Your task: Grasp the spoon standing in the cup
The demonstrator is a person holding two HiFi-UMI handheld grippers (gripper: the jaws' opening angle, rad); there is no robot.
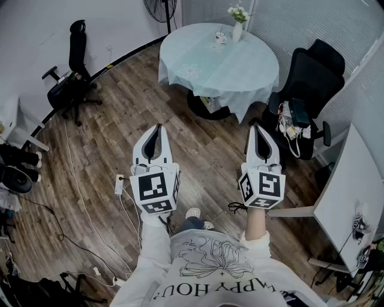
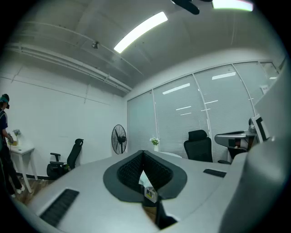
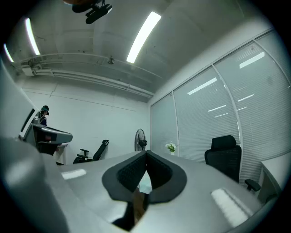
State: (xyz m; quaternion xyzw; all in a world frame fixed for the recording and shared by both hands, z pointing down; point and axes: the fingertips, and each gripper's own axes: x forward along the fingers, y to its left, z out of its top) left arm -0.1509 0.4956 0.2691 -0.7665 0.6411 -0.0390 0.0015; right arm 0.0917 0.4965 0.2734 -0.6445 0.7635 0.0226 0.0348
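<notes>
Both handheld tongs are pressed together and empty over a wooden floor (image 1: 120, 120): the left gripper (image 1: 158, 127) and the right gripper (image 1: 257, 126) are held side by side in front of the person, well apart from each other, tips pointing towards a round table (image 1: 240, 69) draped in a pale cloth. Each gripper's own view shows its dark ribbed pads meeting at the tip with nothing pinched between them, and neither tool touches anything. The cup (image 1: 221, 38) sits on the far part of the table, just beside a white vase of flowers (image 1: 238, 24), well away from both grippers; the spoon in it is too small to make out from here. Bare floor lies open between the grippers and the table's near edge, where the cloth hangs down over the rim. To the right, a black office chair (image 1: 312, 78) carrying a bundle of gear stands close against the table, and the corner of a white desk (image 1: 351, 192) reaches in beside the right gripper. To the left, white cables trail across the boards past a power strip (image 1: 119, 184), with another black chair (image 1: 75, 66) near the wall and a standing fan (image 1: 161, 7) behind the table. A second person stands at a small white table far to the left in the left gripper view.
</notes>
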